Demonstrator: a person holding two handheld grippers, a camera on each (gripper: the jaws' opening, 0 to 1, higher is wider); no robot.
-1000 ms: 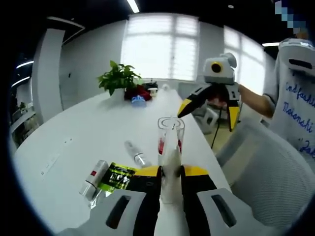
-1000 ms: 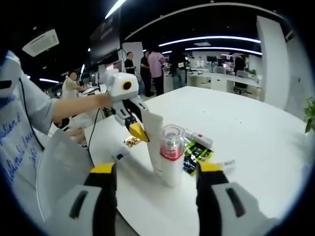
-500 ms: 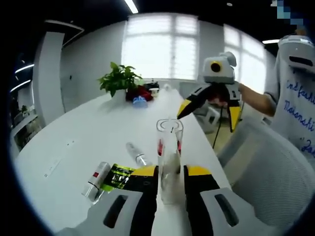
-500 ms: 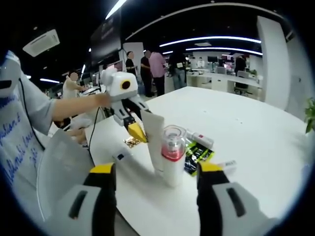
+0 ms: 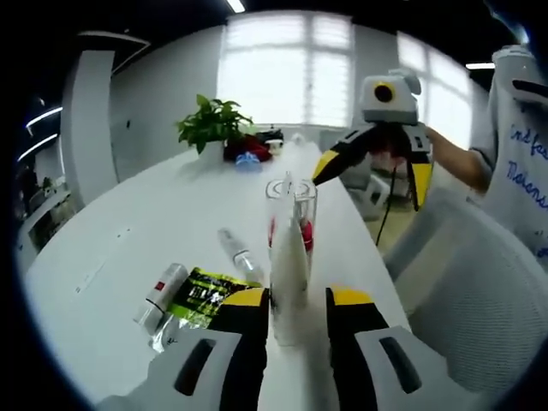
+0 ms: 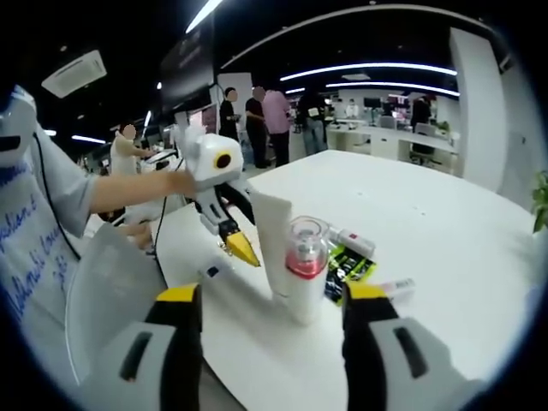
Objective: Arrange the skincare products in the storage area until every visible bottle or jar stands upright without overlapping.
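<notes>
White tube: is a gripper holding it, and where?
No, it seems nothing is held. The white tube stands upright between the left gripper's open jaws, and the right gripper is open too.

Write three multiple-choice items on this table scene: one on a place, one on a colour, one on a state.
1. Where is the white tube?
A. between the left gripper's jaws
B. by the plant
C. on the chair

2. What colour is the band inside the clear bottle?
A. blue
B. red
C. green

3. How is the silver bottle resting?
A. upright
B. hanging
C. lying down

Key: 1 A, the tube rises between those jaws; 2 B, a red band shows through it; 3 C, it lies flat on the table.
</notes>
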